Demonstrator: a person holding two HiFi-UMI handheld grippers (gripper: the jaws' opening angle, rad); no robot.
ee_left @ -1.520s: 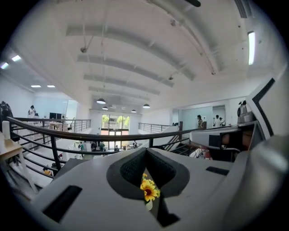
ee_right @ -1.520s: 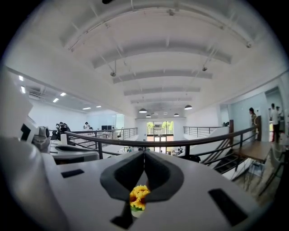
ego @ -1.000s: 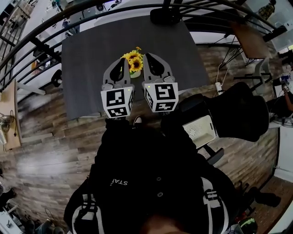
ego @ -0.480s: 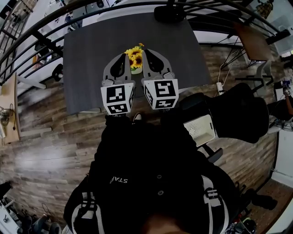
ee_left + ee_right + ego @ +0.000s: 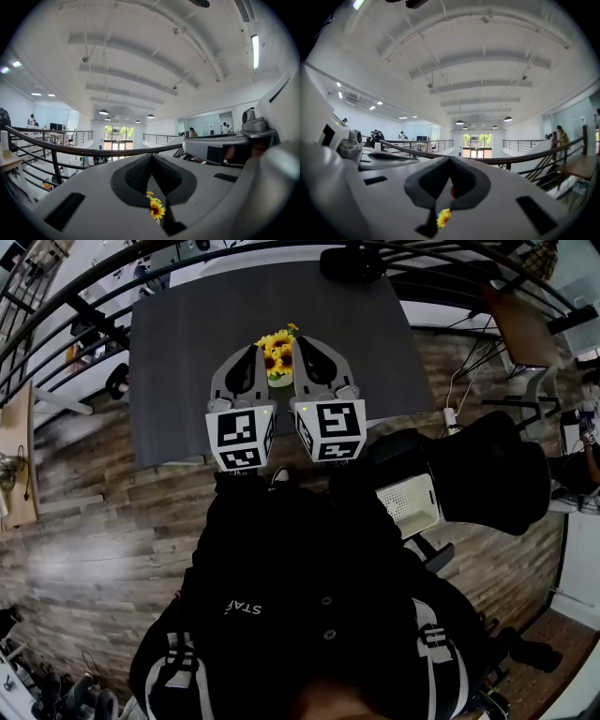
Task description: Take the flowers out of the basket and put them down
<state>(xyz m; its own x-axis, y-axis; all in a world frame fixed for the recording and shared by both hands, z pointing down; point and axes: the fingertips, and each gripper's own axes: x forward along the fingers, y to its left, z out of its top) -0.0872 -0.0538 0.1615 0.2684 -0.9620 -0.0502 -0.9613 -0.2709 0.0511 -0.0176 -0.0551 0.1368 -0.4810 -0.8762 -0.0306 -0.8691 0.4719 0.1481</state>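
The flowers [image 5: 277, 343], a small bunch of yellow sunflowers with dark centres, stand in a little pale basket [image 5: 279, 382] on the far half of the dark grey desk [image 5: 178, 362]. Only a sliver of the basket shows between the two tools. In each gripper view the blooms [image 5: 156, 209] [image 5: 443, 218] peep up through the slot low between the two halves of the tool.

The left gripper [image 5: 253, 349] lies just left of the bunch and the right gripper [image 5: 303, 341] just right of it. Both are held level and point away toward the far edge. The left gripper [image 5: 151, 156] has its dark fingers closed tip to tip with nothing between them, and the right gripper [image 5: 449, 158] has its fingers pressed together in the same way, holding nothing. Whether either tool brushes the petals, I cannot tell. The marker cubes [image 5: 241, 439] [image 5: 330, 431] sit side by side at the near ends.

A person in black clothes [image 5: 309, 596] stands at the near edge of the desk on a wooden floor [image 5: 94, 521]. A black chair [image 5: 487, 470] stands to the right, and a curved black railing [image 5: 94, 287] runs behind the desk.
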